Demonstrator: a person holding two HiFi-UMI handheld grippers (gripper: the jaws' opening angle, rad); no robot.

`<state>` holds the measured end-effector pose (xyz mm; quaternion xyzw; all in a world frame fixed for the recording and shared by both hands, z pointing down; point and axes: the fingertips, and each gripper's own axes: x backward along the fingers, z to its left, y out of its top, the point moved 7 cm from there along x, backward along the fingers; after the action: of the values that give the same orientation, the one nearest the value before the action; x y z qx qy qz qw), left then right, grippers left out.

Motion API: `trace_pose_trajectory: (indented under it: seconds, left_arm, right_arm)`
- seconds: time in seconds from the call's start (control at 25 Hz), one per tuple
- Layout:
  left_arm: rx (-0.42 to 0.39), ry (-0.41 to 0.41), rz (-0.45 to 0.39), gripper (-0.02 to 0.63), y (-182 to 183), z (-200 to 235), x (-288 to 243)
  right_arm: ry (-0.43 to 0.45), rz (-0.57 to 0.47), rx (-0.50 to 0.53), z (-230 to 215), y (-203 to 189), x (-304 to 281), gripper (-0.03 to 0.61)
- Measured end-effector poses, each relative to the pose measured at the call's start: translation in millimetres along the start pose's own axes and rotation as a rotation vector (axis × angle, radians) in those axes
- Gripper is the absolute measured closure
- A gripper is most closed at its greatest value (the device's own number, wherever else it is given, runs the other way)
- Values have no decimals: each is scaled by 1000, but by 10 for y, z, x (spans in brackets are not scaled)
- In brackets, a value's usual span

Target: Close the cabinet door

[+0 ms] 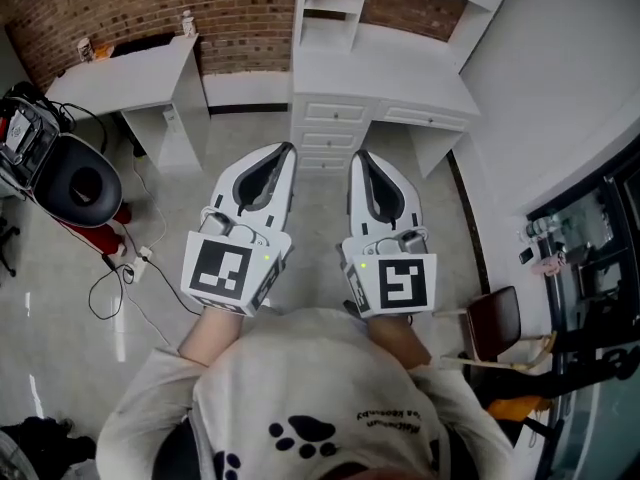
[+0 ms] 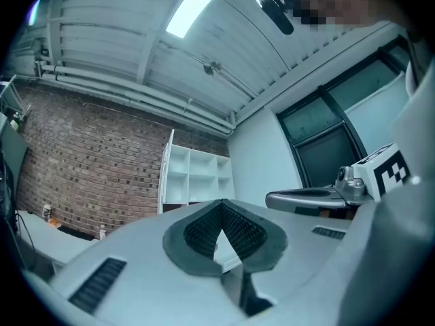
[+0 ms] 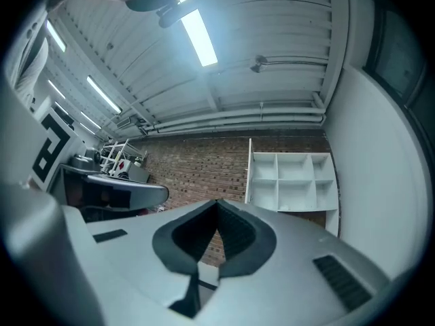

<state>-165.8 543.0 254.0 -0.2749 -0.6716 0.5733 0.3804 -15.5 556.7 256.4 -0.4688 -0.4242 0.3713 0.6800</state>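
Note:
A white shelf unit point(image 1: 335, 3) stands over a white desk with drawers point(image 1: 385, 78) against the brick wall. A thin white panel point(image 3: 249, 172) juts out along the unit's left side point(image 2: 166, 172); it looks like an open door seen edge-on. Both grippers are held side by side above the floor, pointing toward the desk and well short of it. My left gripper point(image 1: 290, 148) is shut with nothing in it, its tips meeting point(image 2: 221, 201). My right gripper point(image 1: 357, 155) is likewise shut and empty point(image 3: 217, 201).
A second white desk point(image 1: 130, 73) stands at the far left, with a black round seat point(image 1: 82, 183) and cables point(image 1: 120, 278) on the floor near it. A dark chair point(image 1: 495, 318) and glass-fronted furniture point(image 1: 590, 258) are on the right, beside a white wall point(image 1: 560, 78).

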Motion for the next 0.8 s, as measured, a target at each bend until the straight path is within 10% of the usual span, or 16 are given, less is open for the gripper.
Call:
trace_pose_trajectory:
  seconds: [0.8]
  left_arm:
    - [24, 13, 17, 606, -351, 768, -815]
  right_arm:
    - [28, 14, -29, -212, -375, -1046, 568]
